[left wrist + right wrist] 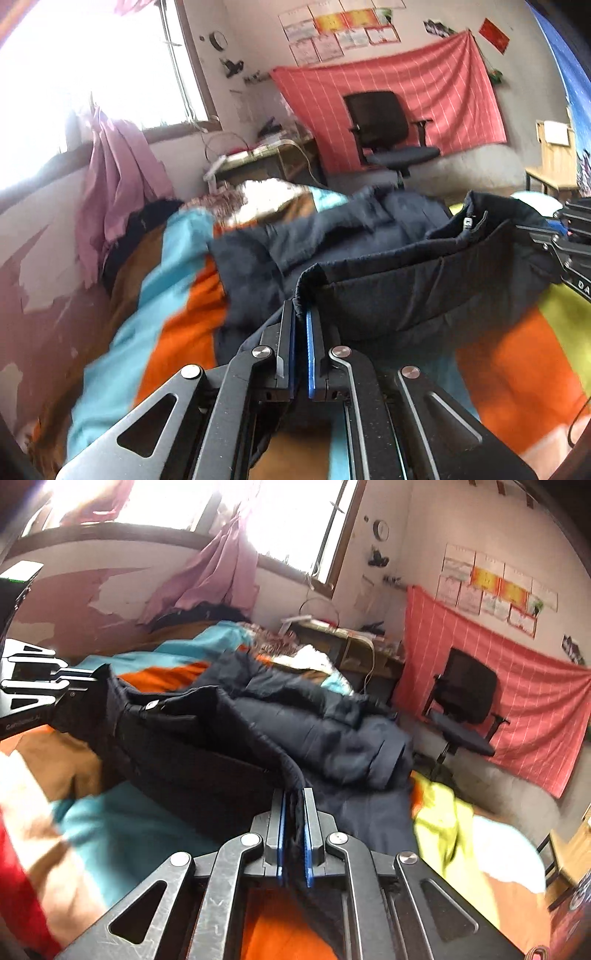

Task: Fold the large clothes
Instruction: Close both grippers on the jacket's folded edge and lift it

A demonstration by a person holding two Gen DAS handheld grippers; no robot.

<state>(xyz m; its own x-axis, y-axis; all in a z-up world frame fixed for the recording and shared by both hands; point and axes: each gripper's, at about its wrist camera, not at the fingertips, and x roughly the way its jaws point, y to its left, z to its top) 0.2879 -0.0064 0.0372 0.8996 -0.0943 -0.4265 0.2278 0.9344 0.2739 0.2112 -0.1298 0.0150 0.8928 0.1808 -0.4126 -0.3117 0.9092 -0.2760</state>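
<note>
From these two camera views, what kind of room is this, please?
Most likely a lived-in bedroom that doubles as a study. A bed with a colourful striped bedspread fills the foreground, a cluttered desk stands under the window, and a black office chair is nearby.

A striped bedspread (pixel 173 332) covers the bed, a pink curtain (pixel 118 177) hangs by the window (pixel 92 66), and a black office chair (pixel 388 129) stands before a red cloth (pixel 443 85) on the wall.

Right gripper (pixel 294 805) clamping dark jacket (pixel 229 746) hem (raised), striped blanket (pixel 122 823) beneath
</note>
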